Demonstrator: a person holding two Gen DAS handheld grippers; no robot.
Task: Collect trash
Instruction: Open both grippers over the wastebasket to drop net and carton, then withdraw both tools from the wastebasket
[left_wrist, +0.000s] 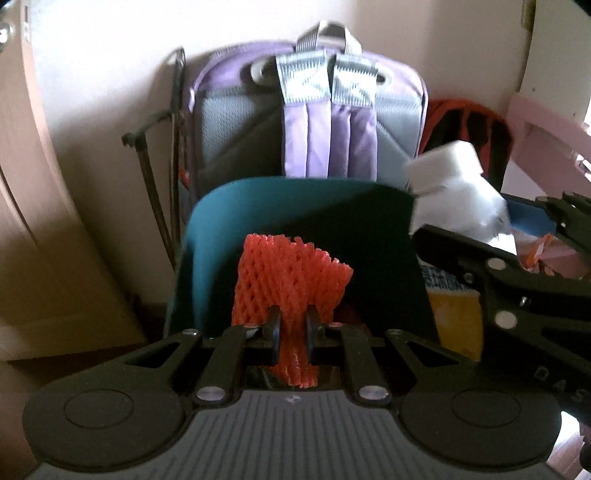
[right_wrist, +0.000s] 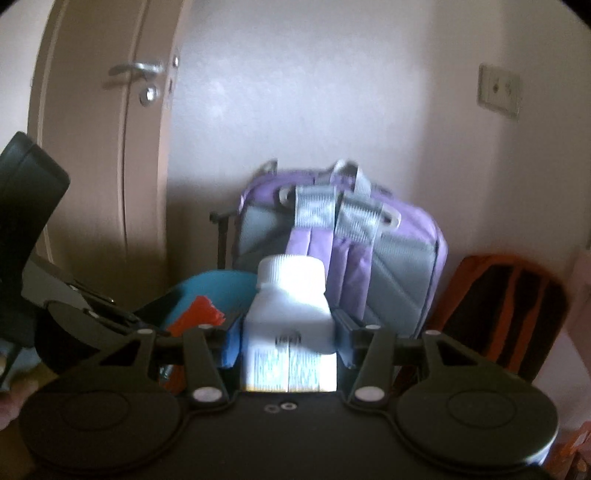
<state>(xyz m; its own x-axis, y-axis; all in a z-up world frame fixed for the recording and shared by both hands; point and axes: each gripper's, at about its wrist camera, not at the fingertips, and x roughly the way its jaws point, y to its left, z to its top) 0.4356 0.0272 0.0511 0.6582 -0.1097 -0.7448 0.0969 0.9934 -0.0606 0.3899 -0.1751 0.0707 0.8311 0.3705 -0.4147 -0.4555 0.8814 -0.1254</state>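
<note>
Evidently two pieces of trash are held at once, and the step in hand is judged to be the carry to the bin. Farthest left, a brown door (right_wrist: 99, 155) with one metal handle (right_wrist: 138, 68) is seen against the far wall. Nearer, the left gripper (left_wrist: 291, 325) is closed narrow on one orange foam net (left_wrist: 291, 280), which is pinched at its lower part and fans out above the fingers. Behind the net, one teal bin (left_wrist: 295, 218) is seen, its far wall rising past the net; the net appears to be held over or just in front of its opening, though the bin's inside is mostly dark.

Further right, the right gripper (right_wrist: 290, 332) is closed on one white plastic bottle (right_wrist: 290, 306) with a ribbed white cap; its blue pads (right_wrist: 229, 345) are pressed to the bottle's sides, so the jaws stand fairly wide. In the left view the bottle (left_wrist: 443, 166) is seen high, to the right of the bin.

Behind the bin, one purple and grey backpack (left_wrist: 314, 122) is leaned on the wall, and one orange and black bag (right_wrist: 506, 306) is set to its right. One wall socket (right_wrist: 498, 90) is seen far right.

Next, each item would need to be brought clear over the bin's opening before the jaws are released, the net first. Care is called for, since the two grippers are close together.
</note>
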